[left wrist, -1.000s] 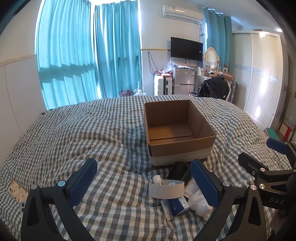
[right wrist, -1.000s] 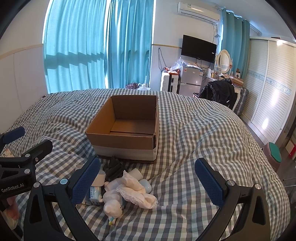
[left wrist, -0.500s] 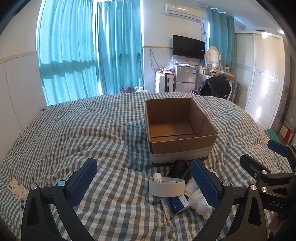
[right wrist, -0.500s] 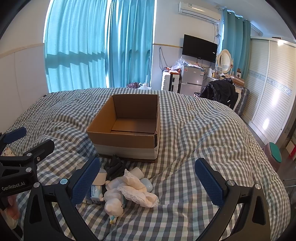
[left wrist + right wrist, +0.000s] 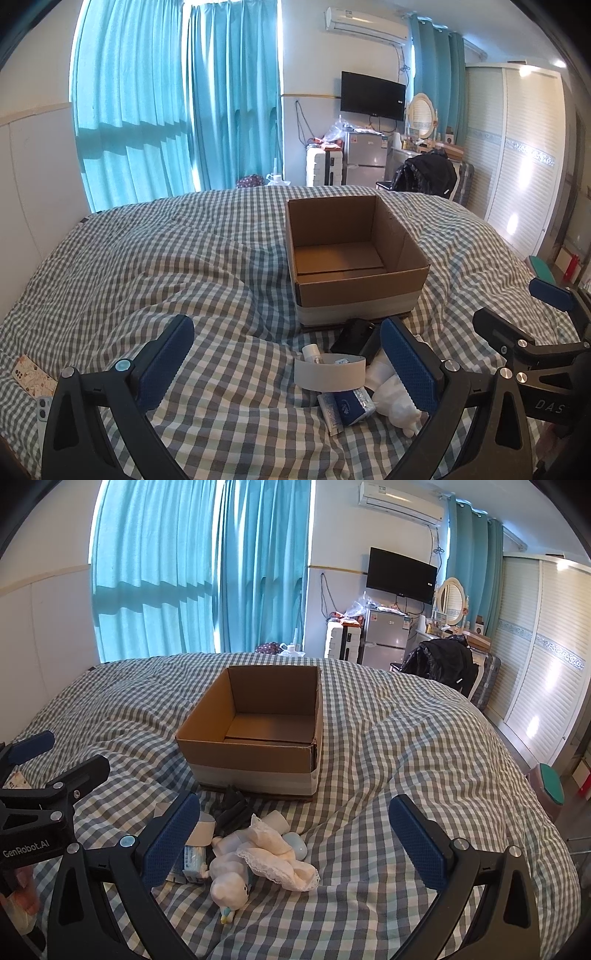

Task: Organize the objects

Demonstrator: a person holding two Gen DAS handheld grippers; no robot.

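An empty open cardboard box [image 5: 354, 254] [image 5: 255, 731] stands on the checked bed. In front of it lies a pile of small things: a white plush toy [image 5: 231, 884] [image 5: 397, 400], a white lace cloth [image 5: 275, 853], a black pouch [image 5: 354, 338] [image 5: 231, 806], a white paper band [image 5: 328, 374], a blue-white packet [image 5: 347, 404] [image 5: 194, 860], a small white bottle [image 5: 312, 350] and a pale blue round thing [image 5: 295, 843]. My left gripper [image 5: 286, 363] is open above the pile's left side. My right gripper [image 5: 295, 842] is open above the pile.
A patterned phone case [image 5: 31, 378] lies on the bed's left edge. Beyond the bed are teal curtains [image 5: 177, 122], a fridge [image 5: 364, 162], a wall TV [image 5: 371, 96], a chair with a black coat [image 5: 426, 177] and a white wardrobe [image 5: 517, 155].
Both views have shifted slightly: the box and pile sit a little lower in frame. Both grippers stay open and nothing on the bed has moved.
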